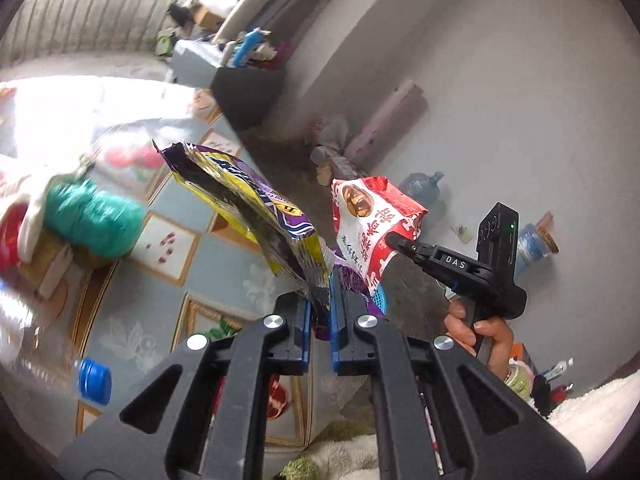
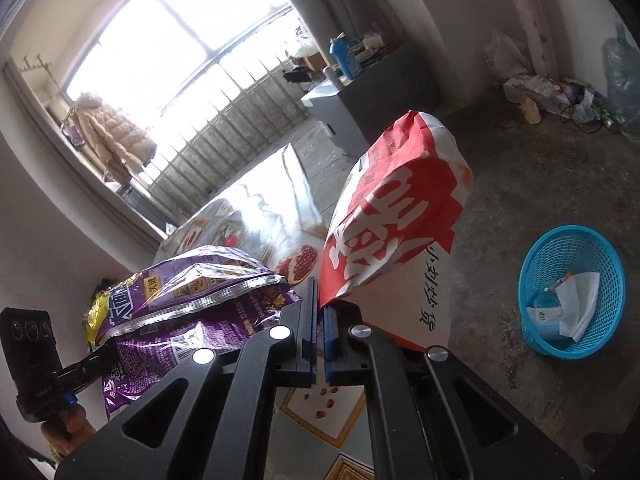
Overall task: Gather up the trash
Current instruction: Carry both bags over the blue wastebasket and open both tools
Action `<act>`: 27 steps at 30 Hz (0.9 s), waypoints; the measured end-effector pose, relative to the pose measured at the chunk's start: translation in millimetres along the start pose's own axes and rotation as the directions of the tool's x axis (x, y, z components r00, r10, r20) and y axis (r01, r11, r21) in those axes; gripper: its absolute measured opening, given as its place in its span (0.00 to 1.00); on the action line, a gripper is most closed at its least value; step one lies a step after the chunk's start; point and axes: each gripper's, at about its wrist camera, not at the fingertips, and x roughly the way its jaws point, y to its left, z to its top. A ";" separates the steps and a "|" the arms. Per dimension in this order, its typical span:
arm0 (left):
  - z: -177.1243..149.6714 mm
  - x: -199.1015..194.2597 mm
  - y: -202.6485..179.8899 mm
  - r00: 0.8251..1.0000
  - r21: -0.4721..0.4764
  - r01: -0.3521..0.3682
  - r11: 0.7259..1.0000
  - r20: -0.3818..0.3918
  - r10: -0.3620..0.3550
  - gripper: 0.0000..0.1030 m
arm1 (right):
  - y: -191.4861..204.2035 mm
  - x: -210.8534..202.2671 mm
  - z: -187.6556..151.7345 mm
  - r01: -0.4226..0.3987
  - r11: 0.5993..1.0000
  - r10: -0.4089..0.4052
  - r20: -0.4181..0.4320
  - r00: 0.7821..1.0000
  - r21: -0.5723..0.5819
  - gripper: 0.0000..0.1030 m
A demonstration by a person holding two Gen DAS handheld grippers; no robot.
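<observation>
Left gripper [image 1: 330, 292] clamped on the purple-and-yellow snack bag [image 1: 248, 204], held up over the table [image 1: 168, 292] near its edge; right gripper [image 2: 321, 316] clamped on the red-and-white snack bag [image 2: 396, 216], held beyond that edge; blue mesh basket [image 2: 572, 292] on the floor [image 2: 520, 184], holding paper scraps.
</observation>
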 end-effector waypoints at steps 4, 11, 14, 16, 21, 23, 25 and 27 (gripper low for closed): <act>12.8 14.4 -21.7 1.000 0.097 0.025 0.995 0.002 -0.025 0.05 | -33.5 -31.3 8.1 0.054 0.997 -0.059 0.076 0.995 0.064 0.03; 25.7 47.9 -48.8 0.997 0.186 0.074 0.980 -0.039 -0.067 0.05 | -95.9 -65.7 6.6 0.104 0.971 -0.140 0.157 0.978 0.217 0.03; 27.0 64.8 -57.1 0.995 0.203 0.083 0.976 -0.071 -0.069 0.05 | -131.2 -60.5 -3.3 0.060 0.938 -0.121 0.161 0.980 0.342 0.03; 27.4 75.0 -61.6 0.993 0.210 0.090 0.974 -0.094 -0.072 0.05 | -162.4 -49.5 -12.9 0.007 0.895 -0.089 0.163 0.983 0.447 0.03; 32.7 103.4 -70.3 0.988 0.233 0.093 0.968 -0.141 -0.061 0.05 | -255.1 1.2 -38.5 -0.130 0.677 -0.019 0.194 0.981 0.725 0.03; 35.6 115.0 -73.6 0.986 0.241 0.096 0.966 -0.159 -0.058 0.05 | -283.6 19.6 -46.1 -0.151 0.597 -0.028 0.209 0.977 0.788 0.03; 35.7 124.4 -76.8 0.983 0.248 0.098 0.964 -0.173 -0.056 0.05 | -310.9 38.2 -54.0 -0.171 0.520 -0.041 0.224 0.974 0.837 0.03; 38.7 136.8 -79.2 0.980 0.249 0.103 0.963 -0.192 -0.055 0.05 | -341.1 61.5 -63.3 -0.114 0.457 -0.083 0.170 0.982 0.882 0.07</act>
